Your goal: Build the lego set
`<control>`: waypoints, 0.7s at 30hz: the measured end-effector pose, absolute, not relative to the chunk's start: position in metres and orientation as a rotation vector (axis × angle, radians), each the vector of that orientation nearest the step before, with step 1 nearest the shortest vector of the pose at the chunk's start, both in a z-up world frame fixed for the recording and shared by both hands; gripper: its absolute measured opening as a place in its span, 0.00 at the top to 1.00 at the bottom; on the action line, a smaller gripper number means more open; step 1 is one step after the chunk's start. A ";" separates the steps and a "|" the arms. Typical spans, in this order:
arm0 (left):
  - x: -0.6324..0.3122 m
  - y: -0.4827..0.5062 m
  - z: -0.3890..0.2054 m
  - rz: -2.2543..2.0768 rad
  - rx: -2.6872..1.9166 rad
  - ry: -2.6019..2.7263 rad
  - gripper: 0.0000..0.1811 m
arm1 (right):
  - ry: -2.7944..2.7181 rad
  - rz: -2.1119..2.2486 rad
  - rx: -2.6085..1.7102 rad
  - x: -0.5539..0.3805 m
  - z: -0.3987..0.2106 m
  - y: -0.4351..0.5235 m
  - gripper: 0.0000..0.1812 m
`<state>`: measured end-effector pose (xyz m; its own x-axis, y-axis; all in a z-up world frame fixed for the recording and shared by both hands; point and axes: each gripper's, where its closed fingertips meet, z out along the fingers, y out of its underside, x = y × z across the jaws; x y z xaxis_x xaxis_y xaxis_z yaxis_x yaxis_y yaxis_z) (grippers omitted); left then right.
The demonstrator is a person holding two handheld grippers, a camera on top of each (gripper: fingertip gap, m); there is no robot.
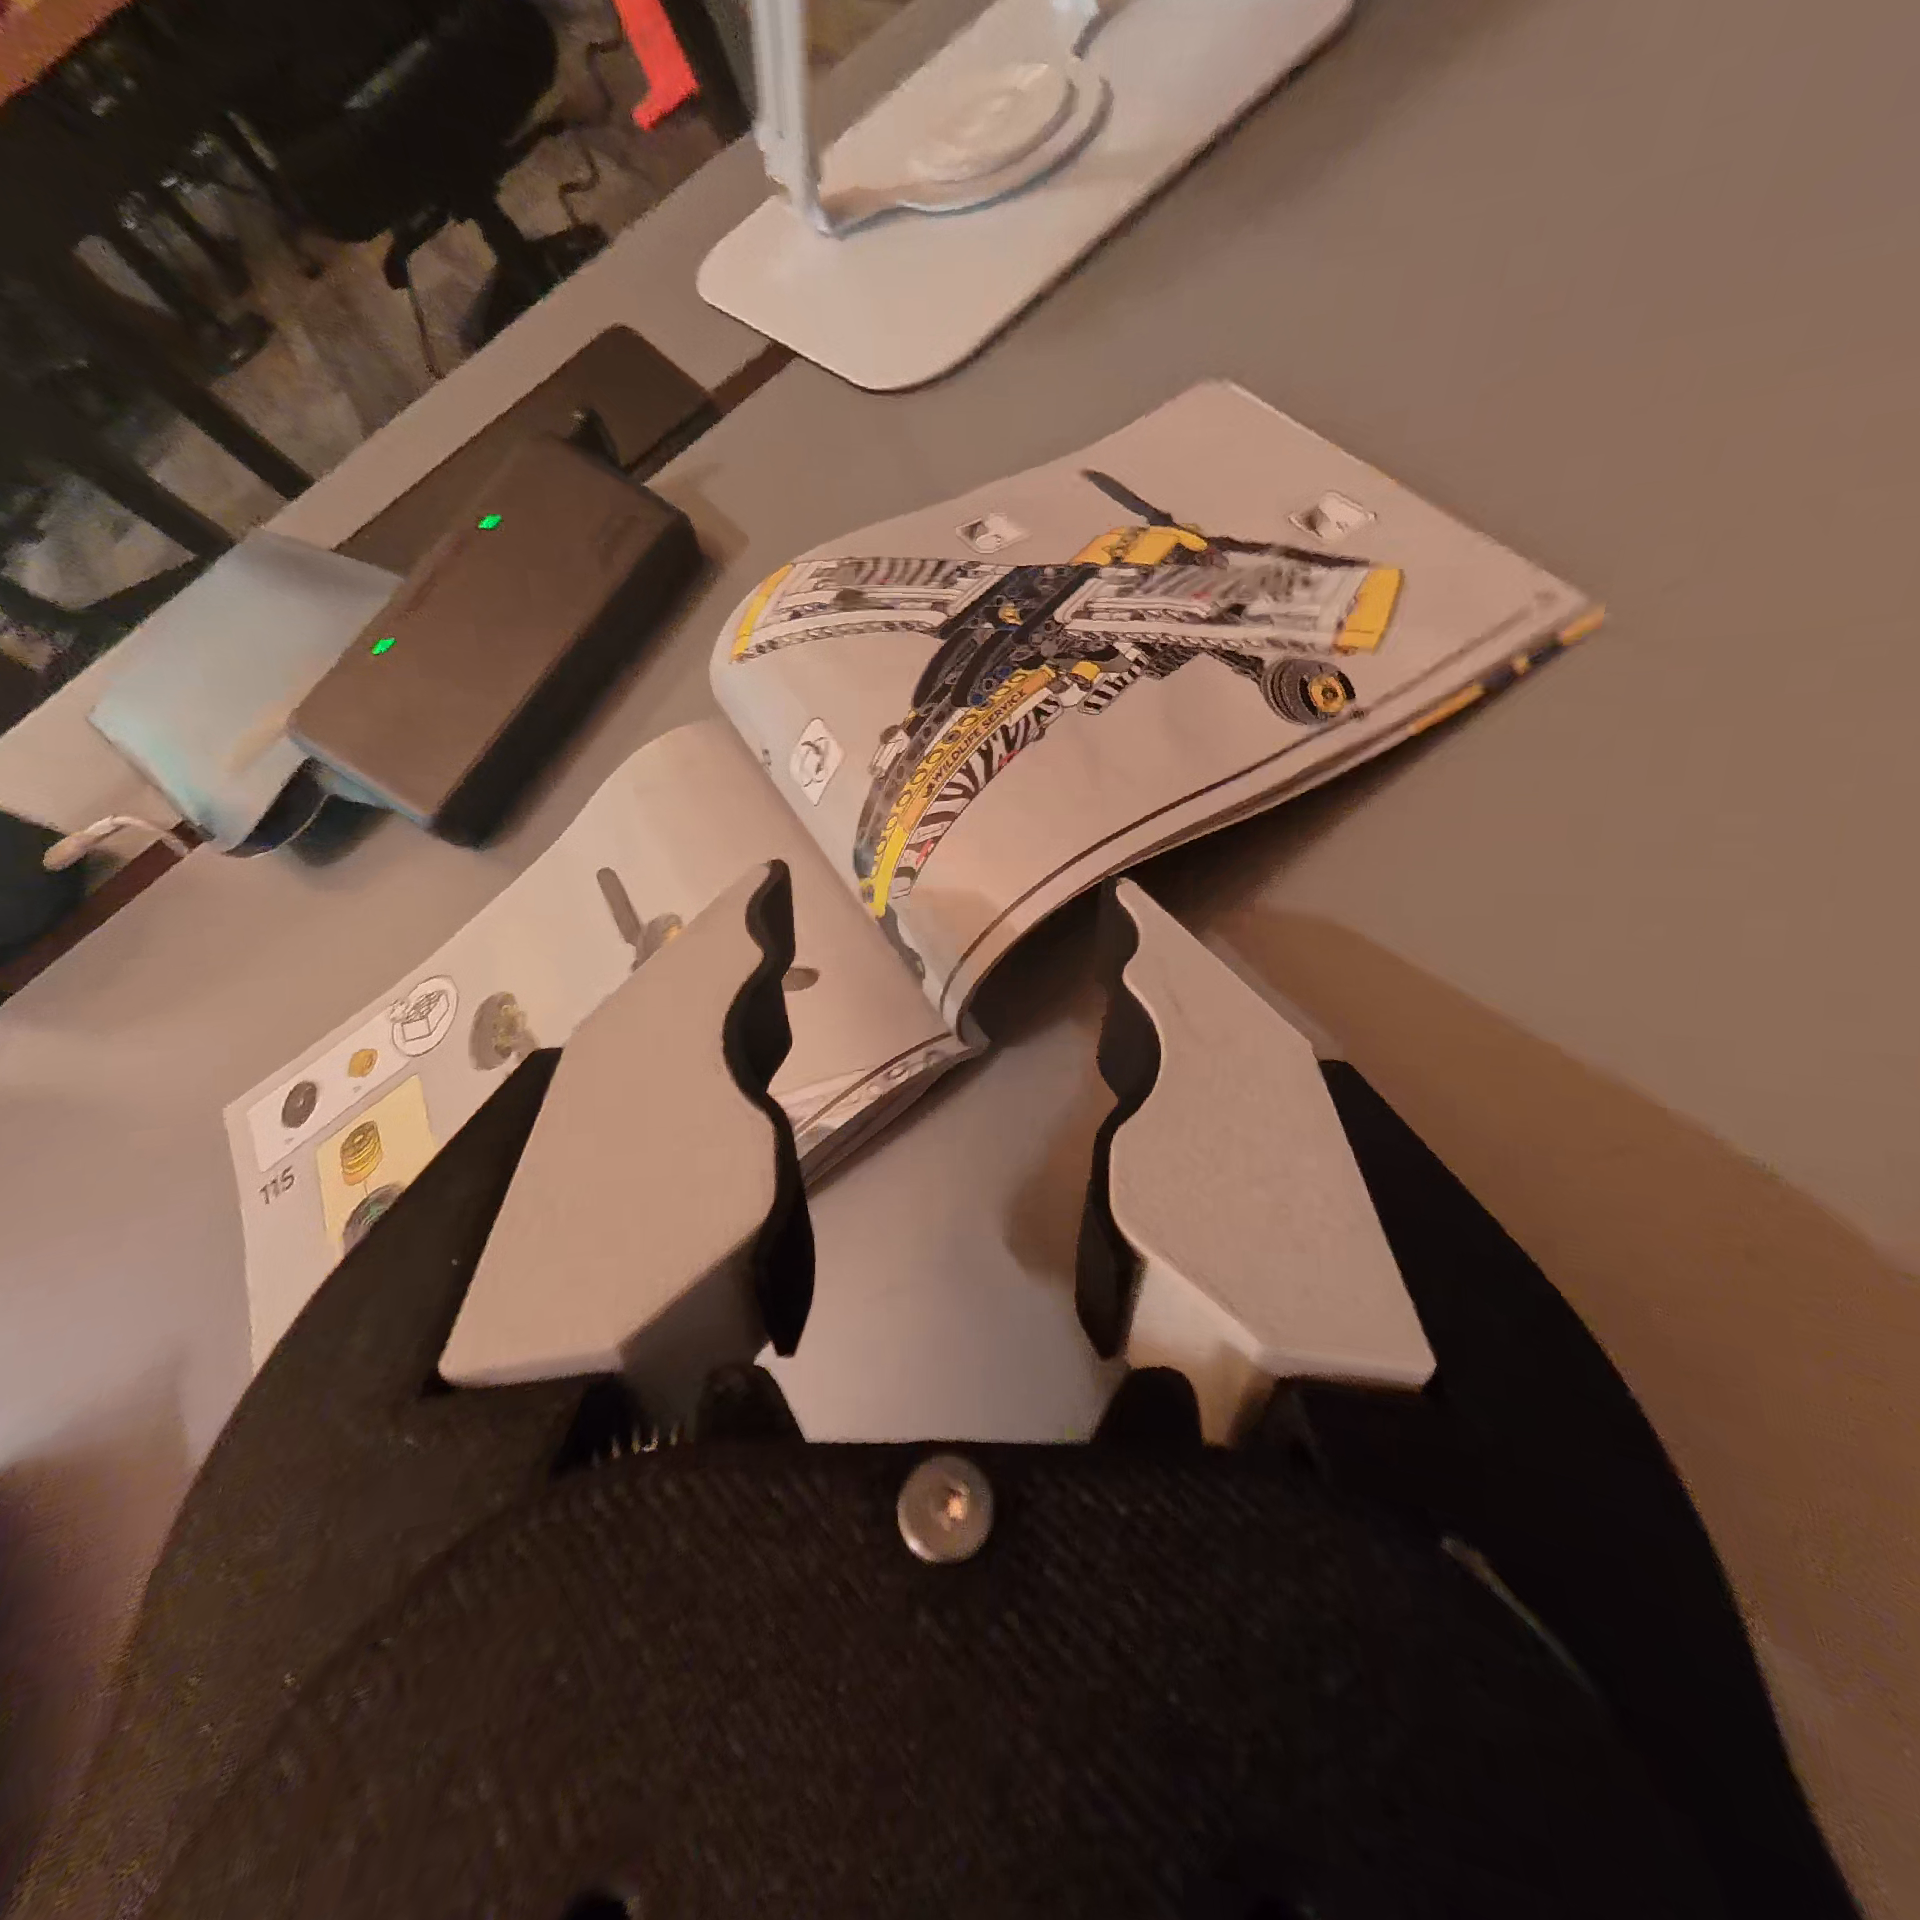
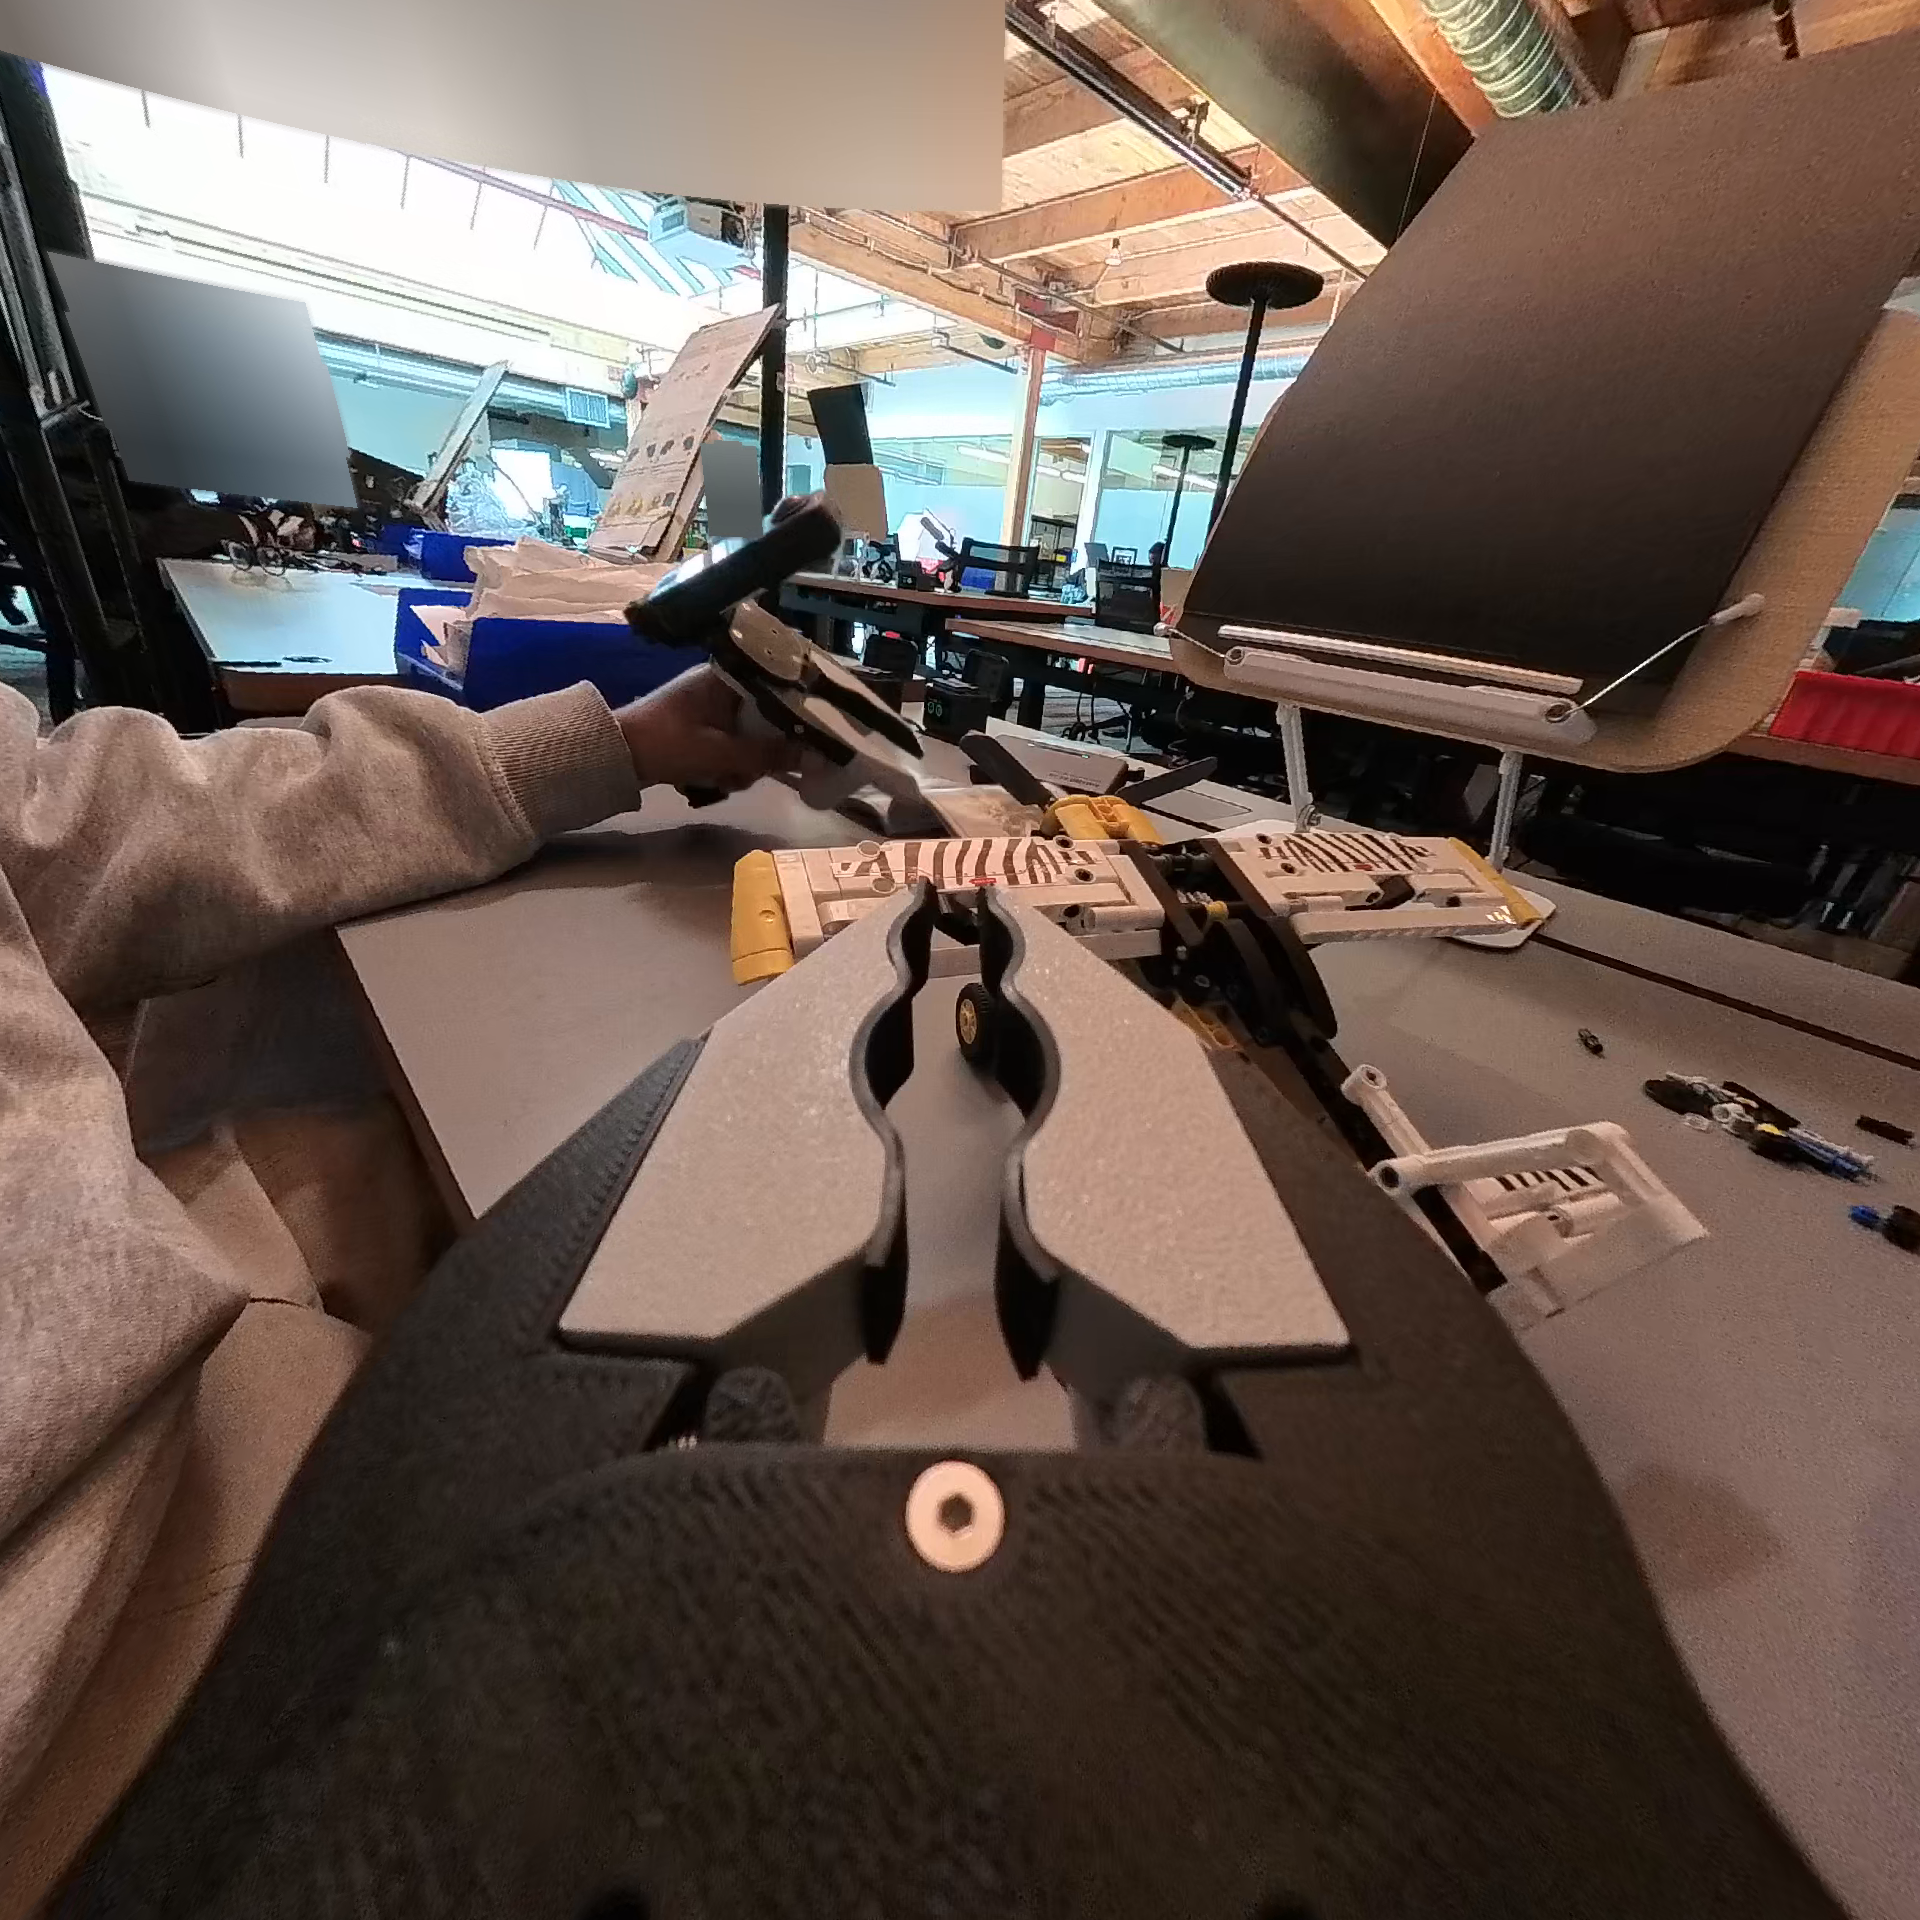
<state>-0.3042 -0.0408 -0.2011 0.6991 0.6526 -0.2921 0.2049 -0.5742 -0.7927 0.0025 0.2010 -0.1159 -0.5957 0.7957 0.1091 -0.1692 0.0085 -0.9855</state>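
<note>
Lego plane (image 2: pixel 1122 894) beyond right claw (image 2: pixel 951 904); printed instruction booklet (image 1: pixel 1039 727) nearby.

Printed instruction booklet (image 1: pixel 1049 748), text withheld

Place: open-plan workshop office.
Ceiling: exposed wooden beams (image 2: pixel 1091 223) and a metal duct (image 2: pixel 1496 52).
Furniture: long desks (image 2: pixel 1039 613), office chairs (image 2: pixel 997 566).
Storage: blue bins (image 2: pixel 540 649), leaning cardboard sheets (image 2: pixel 686 447).
</note>
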 end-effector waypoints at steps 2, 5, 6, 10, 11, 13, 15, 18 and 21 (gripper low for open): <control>-0.310 -0.051 -0.188 0.766 -2.055 -0.714 0.77 | -1.555 1.685 -0.661 0.003 -0.115 0.201 0.97; -0.318 -0.070 -0.173 0.713 -1.897 -0.851 0.87 | -1.549 1.688 -0.660 0.003 -0.115 0.202 0.97; -0.320 -0.076 -0.170 0.670 -1.836 -0.901 0.89 | -1.548 1.689 -0.660 0.004 -0.115 0.202 0.97; -0.331 -0.102 -0.176 0.470 -1.657 -1.116 0.91 | -1.540 1.692 -0.658 0.004 -0.114 0.202 0.97; -0.333 -0.107 -0.180 0.420 -1.622 -1.156 0.91 | -1.539 1.696 -0.658 0.005 -0.114 0.202 0.97; -0.336 -0.114 -0.186 0.341 -1.571 -1.214 0.90 | -1.537 1.704 -0.658 0.006 -0.113 0.202 0.97; -0.338 -0.119 -0.189 0.315 -1.551 -1.235 0.89 | -1.533 1.705 -0.654 0.006 -0.113 0.202 0.97; -0.336 -0.112 -0.184 0.372 -1.617 -1.135 0.87 | -1.524 1.714 -0.654 0.007 -0.112 0.203 0.97; -0.326 -0.089 -0.177 0.508 -1.746 -0.953 0.81 | -1.514 1.727 -0.656 0.008 -0.111 0.204 0.97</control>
